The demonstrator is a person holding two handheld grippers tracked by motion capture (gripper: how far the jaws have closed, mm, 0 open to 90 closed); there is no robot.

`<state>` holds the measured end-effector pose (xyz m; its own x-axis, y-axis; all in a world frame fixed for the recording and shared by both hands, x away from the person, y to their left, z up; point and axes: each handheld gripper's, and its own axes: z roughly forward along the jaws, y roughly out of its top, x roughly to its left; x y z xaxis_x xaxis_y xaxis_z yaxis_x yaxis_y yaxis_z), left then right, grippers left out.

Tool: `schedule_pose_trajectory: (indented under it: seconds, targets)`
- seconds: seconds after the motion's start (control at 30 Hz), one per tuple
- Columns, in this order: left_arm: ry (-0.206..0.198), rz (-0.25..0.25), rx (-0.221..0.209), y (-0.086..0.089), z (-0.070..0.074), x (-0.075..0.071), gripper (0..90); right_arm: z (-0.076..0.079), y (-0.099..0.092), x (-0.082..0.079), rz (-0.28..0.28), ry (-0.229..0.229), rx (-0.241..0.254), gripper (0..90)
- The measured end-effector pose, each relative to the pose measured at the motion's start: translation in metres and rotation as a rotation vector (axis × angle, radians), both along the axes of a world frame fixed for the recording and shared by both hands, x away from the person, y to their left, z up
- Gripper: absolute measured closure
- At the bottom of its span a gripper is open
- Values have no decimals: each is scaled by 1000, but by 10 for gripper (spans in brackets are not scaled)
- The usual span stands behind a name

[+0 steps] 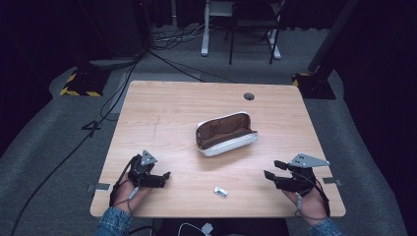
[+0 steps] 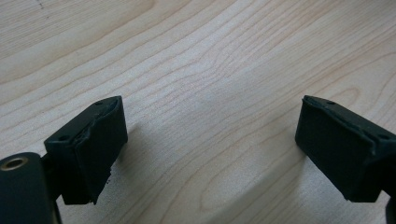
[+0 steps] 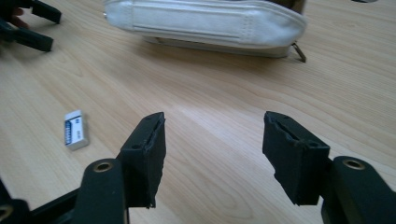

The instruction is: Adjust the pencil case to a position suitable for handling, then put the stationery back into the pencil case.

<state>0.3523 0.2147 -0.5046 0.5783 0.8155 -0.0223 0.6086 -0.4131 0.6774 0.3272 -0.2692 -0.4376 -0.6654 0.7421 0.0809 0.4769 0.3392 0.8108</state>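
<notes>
Wooden bench (image 1: 162,123), mid-bench an open white pouch (image 1: 226,133) with brown lining. My left claw (image 1: 166,175) near-left, spread, empty. My right claw (image 1: 270,171) near-right, spread, empty. Small white eraser (image 1: 221,191) lies between them at the near edge. Risk: flat eraser skids off the edge if I pinch off-centre.

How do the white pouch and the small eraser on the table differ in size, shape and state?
The pouch is much larger than the eraser. The pouch is a long, rounded case, zipped open with its brown lining showing; the eraser is a small flat block with a printed sleeve. The pouch lies near the table's middle, the eraser close to the near edge. Both are mostly white, rest on the wood and are touched by nothing.
</notes>
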Motion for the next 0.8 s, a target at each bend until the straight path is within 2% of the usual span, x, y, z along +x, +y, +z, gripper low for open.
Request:
schedule_pose_trajectory:
  seconds: [0.1,0.43,0.8]
  targets:
    - [-1,1,0,0,0,0,95,2,7,-4,27,5,15,398]
    - [-9,-2,4,-1,0,2,95,3,24,-10,85,12,17,397]
    - [-9,2,3,-1,0,3,95,-5,55,-15,173,36,-9,397]
